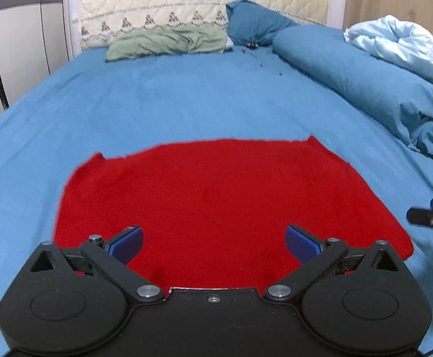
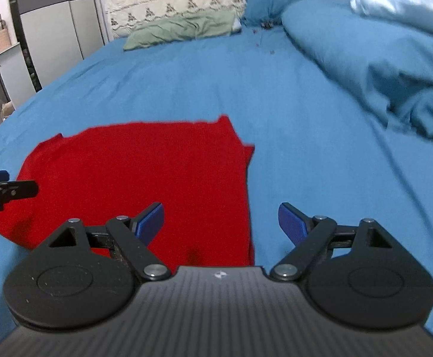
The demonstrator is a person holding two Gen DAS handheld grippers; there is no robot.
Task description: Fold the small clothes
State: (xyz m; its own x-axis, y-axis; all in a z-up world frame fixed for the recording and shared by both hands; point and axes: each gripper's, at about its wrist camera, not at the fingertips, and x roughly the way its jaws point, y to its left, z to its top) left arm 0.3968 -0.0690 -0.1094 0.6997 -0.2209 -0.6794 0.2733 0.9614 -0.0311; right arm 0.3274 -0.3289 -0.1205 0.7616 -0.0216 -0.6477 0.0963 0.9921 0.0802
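Observation:
A small red garment (image 1: 216,196) lies flat on the blue bed sheet (image 1: 186,104). In the left wrist view my left gripper (image 1: 215,242) is open and empty, just above the garment's near edge. The right gripper's fingertip (image 1: 430,217) shows at the right edge of that view. In the right wrist view the red garment (image 2: 145,172) lies to the left, and my right gripper (image 2: 221,223) is open and empty over its near right edge. The left gripper's fingertip (image 2: 5,190) shows at that view's left edge, over the garment's left side.
A rolled blue duvet (image 1: 365,80) and a pale blue blanket (image 1: 401,41) lie along the bed's right side. A green pillow (image 1: 169,43), a blue pillow (image 1: 255,23) and a cream quilted headboard (image 1: 186,0) are at the far end. A grey wardrobe (image 2: 56,15) stands left.

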